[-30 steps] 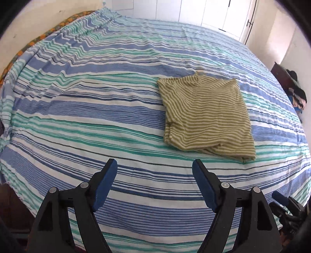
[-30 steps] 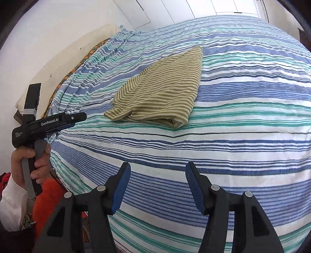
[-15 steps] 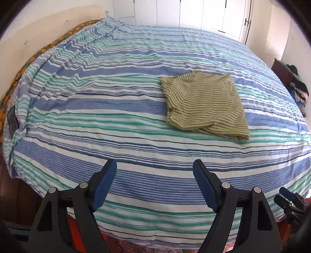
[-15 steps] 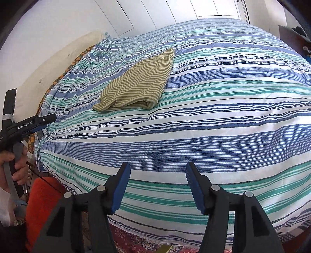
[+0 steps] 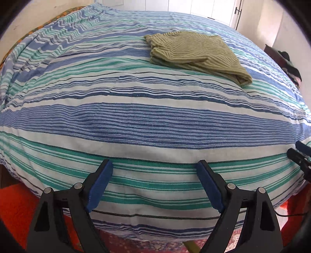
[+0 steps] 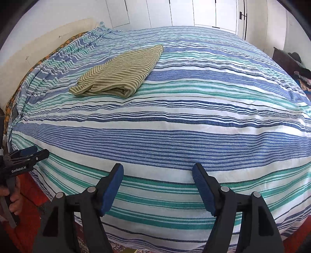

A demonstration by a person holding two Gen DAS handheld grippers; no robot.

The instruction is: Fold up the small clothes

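An olive-and-cream striped garment (image 5: 196,54) lies folded on the bed, far from both grippers; in the right wrist view the same garment (image 6: 120,75) sits at the upper left. My left gripper (image 5: 154,167) hangs over the bed's near edge, its jaws opening with nothing between the blue pads. My right gripper (image 6: 157,171) is also over the near edge, jaws opening and empty. The left gripper (image 6: 25,157) shows at the left of the right wrist view, held by a hand (image 6: 13,200).
The bed (image 5: 136,120) carries a blue, green and white striped cover. Red fabric (image 5: 15,206) and a patterned rug (image 5: 136,244) lie below the near edge. White cupboard doors (image 6: 204,13) stand behind the bed. A dark pile of clothes (image 6: 299,66) sits at the right.
Both grippers have drawn back from the garment toward the bed's near edge and sunk lower. The jaws of both stand wider than before. The garment has not moved.
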